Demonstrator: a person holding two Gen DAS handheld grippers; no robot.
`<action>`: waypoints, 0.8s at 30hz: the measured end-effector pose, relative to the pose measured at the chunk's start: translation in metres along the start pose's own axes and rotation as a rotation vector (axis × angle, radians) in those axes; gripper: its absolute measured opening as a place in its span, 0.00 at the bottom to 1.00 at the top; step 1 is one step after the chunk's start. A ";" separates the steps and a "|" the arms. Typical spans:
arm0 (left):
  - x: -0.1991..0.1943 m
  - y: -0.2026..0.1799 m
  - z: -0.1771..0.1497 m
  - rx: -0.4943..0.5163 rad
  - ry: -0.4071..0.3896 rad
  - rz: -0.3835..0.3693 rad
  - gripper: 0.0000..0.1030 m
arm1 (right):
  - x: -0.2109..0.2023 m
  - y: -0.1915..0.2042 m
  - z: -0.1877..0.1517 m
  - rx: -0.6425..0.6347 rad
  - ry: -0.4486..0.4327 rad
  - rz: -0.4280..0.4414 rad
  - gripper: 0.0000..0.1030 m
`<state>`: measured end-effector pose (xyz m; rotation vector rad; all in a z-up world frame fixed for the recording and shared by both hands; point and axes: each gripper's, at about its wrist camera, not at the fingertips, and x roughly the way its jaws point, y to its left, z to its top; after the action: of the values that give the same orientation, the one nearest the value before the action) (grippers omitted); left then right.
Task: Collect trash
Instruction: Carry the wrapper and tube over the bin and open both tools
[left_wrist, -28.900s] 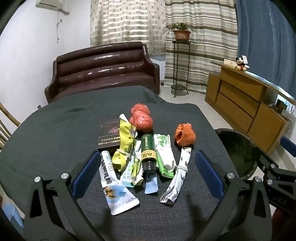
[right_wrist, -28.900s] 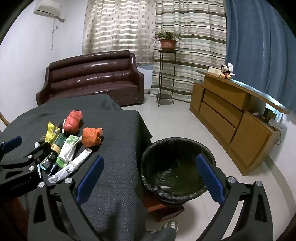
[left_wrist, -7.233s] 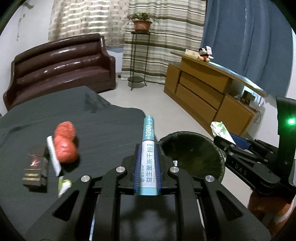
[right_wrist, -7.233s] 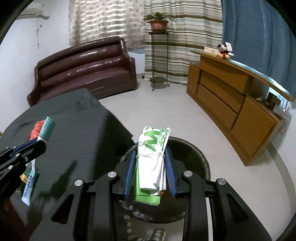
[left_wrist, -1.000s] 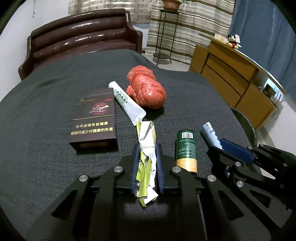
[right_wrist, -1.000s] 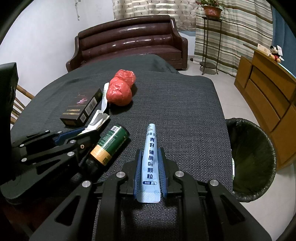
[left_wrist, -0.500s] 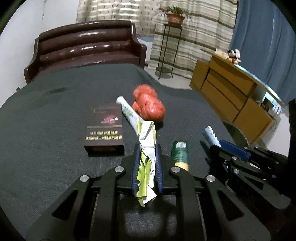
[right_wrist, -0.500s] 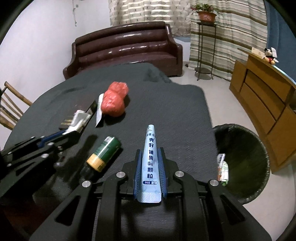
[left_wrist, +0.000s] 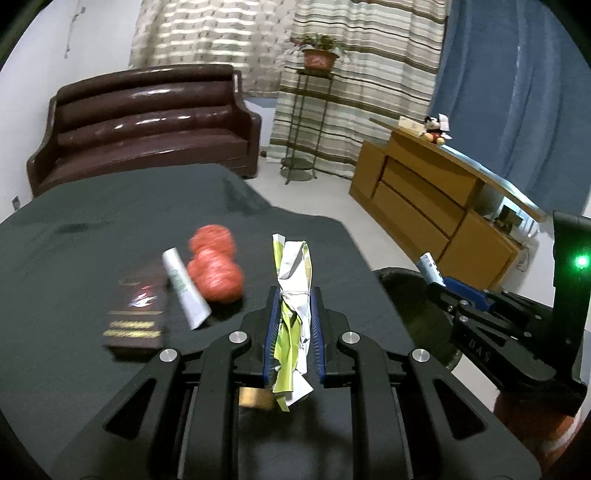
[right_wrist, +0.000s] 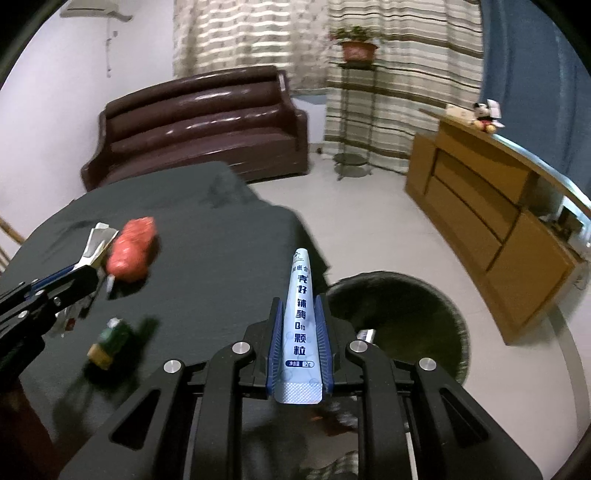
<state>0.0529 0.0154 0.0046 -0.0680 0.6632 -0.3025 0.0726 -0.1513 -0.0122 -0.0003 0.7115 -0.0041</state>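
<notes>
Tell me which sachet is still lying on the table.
The white tapered sachet beside the red crumpled bags; the crumpled yellow-green one and the light-blue one are held in tools.

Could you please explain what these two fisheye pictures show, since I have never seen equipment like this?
There is no robot here: a person carries a handheld two-finger gripper in each hand, and each gripper has a camera that looks forward along its fingers. One picture is from the left gripper, the other from the right gripper.

The left one is shut on a crumpled yellow-green wrapper. The right one is shut on a pale blue sachet.

On the dark tablecloth lie two red crumpled bags, a white sachet, a dark box and a small green bottle.

Beside the table stands a black-lined trash bin, with some trash already in it. That is probably where both held pieces go.
</notes>
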 end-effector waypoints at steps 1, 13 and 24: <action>0.003 -0.005 0.001 0.005 0.002 -0.005 0.15 | 0.001 -0.006 0.001 0.007 -0.002 -0.009 0.18; 0.053 -0.078 0.010 0.105 0.048 -0.053 0.15 | 0.012 -0.066 0.001 0.085 -0.017 -0.076 0.18; 0.097 -0.116 0.014 0.167 0.099 -0.041 0.15 | 0.033 -0.100 0.001 0.137 0.004 -0.074 0.18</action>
<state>0.1046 -0.1245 -0.0239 0.0936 0.7327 -0.4020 0.0978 -0.2519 -0.0332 0.1048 0.7135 -0.1233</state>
